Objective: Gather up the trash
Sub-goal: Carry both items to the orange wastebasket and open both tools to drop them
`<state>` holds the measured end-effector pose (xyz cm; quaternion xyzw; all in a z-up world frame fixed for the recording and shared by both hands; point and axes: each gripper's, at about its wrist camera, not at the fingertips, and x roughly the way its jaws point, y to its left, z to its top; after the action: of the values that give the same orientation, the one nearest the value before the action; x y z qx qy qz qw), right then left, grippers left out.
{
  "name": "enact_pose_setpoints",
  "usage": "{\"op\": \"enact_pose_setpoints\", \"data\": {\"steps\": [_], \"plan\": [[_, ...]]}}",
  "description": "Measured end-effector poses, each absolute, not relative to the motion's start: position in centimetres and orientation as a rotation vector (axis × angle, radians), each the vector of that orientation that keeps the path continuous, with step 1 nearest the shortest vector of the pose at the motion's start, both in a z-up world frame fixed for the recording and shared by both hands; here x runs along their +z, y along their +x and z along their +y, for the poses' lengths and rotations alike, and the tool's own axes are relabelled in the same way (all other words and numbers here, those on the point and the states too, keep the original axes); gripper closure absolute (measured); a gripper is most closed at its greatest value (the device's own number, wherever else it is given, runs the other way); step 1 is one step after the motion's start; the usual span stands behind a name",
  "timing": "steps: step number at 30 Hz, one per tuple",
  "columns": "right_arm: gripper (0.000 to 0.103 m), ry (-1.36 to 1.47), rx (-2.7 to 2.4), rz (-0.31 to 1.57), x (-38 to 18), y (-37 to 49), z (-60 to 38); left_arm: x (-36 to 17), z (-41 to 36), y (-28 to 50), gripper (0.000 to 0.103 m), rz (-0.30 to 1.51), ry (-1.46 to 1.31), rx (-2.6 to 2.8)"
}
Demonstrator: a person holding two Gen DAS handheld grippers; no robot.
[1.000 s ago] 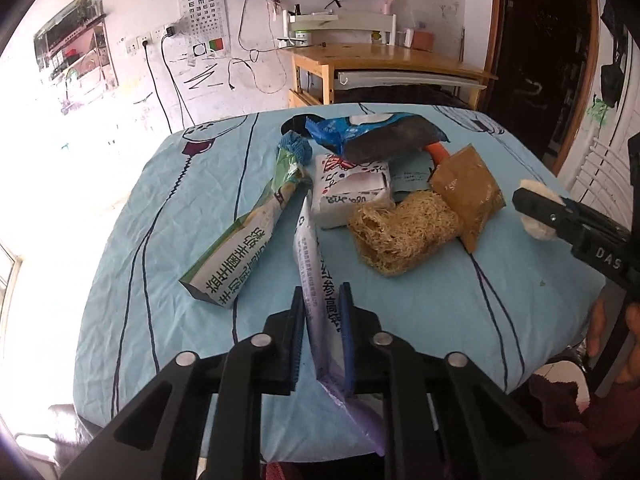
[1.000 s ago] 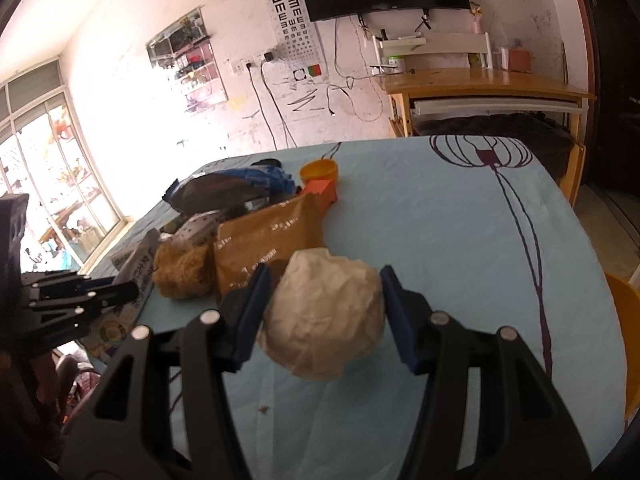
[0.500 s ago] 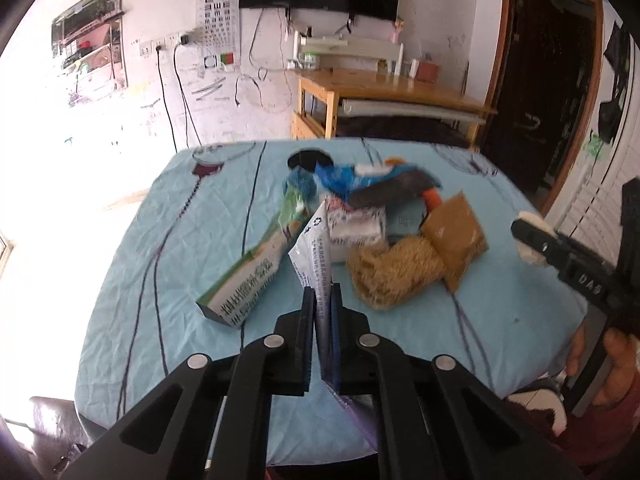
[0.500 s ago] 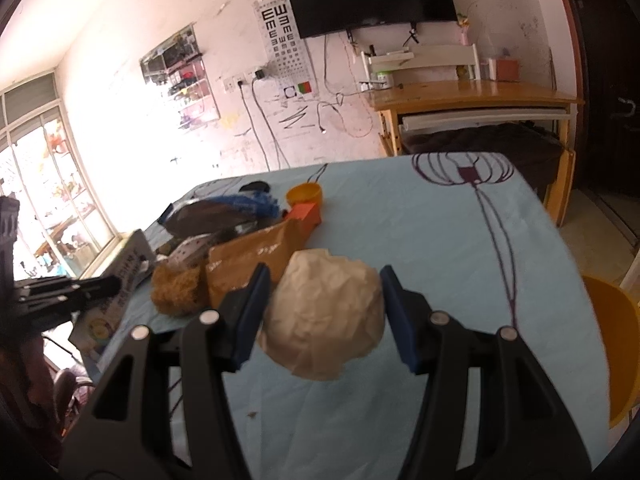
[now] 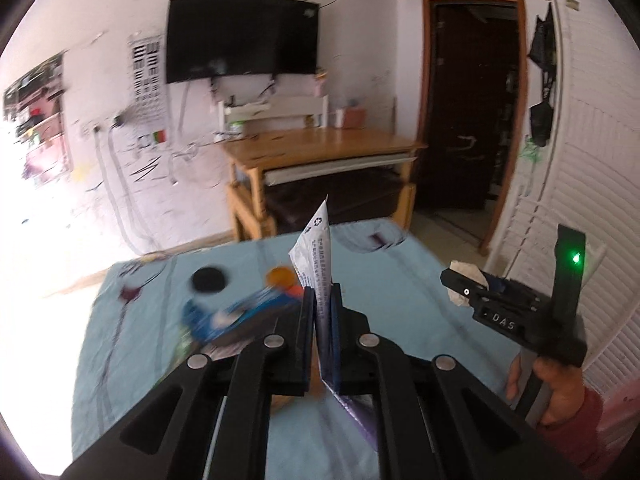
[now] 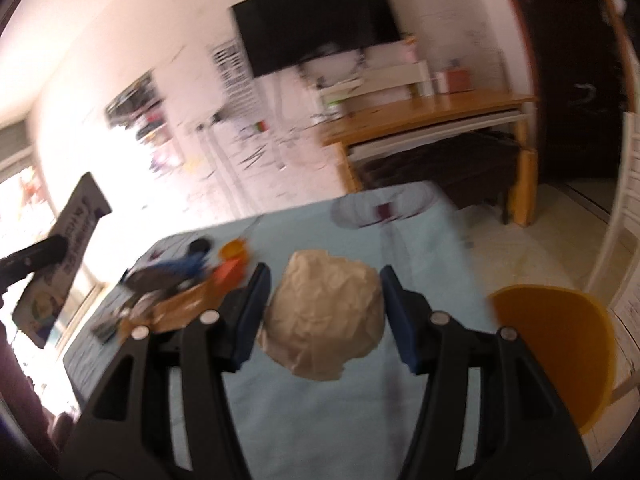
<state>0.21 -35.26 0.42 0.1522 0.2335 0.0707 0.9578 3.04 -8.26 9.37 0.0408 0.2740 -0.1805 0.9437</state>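
Observation:
My left gripper (image 5: 323, 296) is shut on a white and purple printed wrapper (image 5: 320, 256), held upright above the blue tablecloth (image 5: 400, 280). The wrapper also shows in the right wrist view (image 6: 68, 256). My right gripper (image 6: 324, 284) is shut on a crumpled beige paper ball (image 6: 324, 312), lifted above the table. It also shows in the left wrist view (image 5: 464, 280), at the right. More trash lies on the table: a blue bag (image 5: 240, 312), a brown packet (image 6: 180, 304) and an orange lid (image 6: 234, 248).
A black disc (image 5: 210, 279) lies on the cloth at the back. A wooden desk (image 5: 320, 152) stands behind the table under a wall TV (image 5: 244, 40). An orange chair (image 6: 560, 340) stands at the table's right side. A dark doorway (image 5: 468, 120) is at the right.
Both grippers have risen and tilted up with their loads; the table and its trash now sit lower in both views. Both views are blurred by motion.

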Motion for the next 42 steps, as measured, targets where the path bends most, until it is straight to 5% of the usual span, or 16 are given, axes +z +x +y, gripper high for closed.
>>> {"op": "enact_pose_setpoints", "data": {"steps": [13,17,33,36,38,39,42], "plan": [[0.048,0.409,-0.21,0.534,-2.9,1.6,-47.7,9.2,-25.2,7.6,0.101,0.609,0.151,-0.566],[0.022,0.435,-0.287,0.548,-4.0,1.4,-49.6,7.4,-29.5,8.8,0.101,0.65,0.18,-0.578],[0.021,0.759,-0.427,0.228,-1.7,-7.1,-58.0,-2.2,-41.2,14.3,0.098,0.96,0.189,-0.614],[0.021,0.759,-0.4,0.231,-1.5,-6.8,-57.9,-2.9,-41.7,14.1,0.082,0.983,0.19,-0.617],[0.021,0.752,-0.389,0.238,-1.6,-6.4,-57.8,-3.0,-41.5,13.9,0.036,0.982,0.175,-0.627],[0.021,0.749,-0.386,0.241,-1.6,-6.2,-57.7,-3.0,-41.3,13.9,0.027,0.983,0.158,-0.641],[0.021,0.737,-0.379,0.244,-1.5,-6.1,-57.2,-3.0,-40.8,13.4,0.023,0.968,0.148,-0.639]]}}
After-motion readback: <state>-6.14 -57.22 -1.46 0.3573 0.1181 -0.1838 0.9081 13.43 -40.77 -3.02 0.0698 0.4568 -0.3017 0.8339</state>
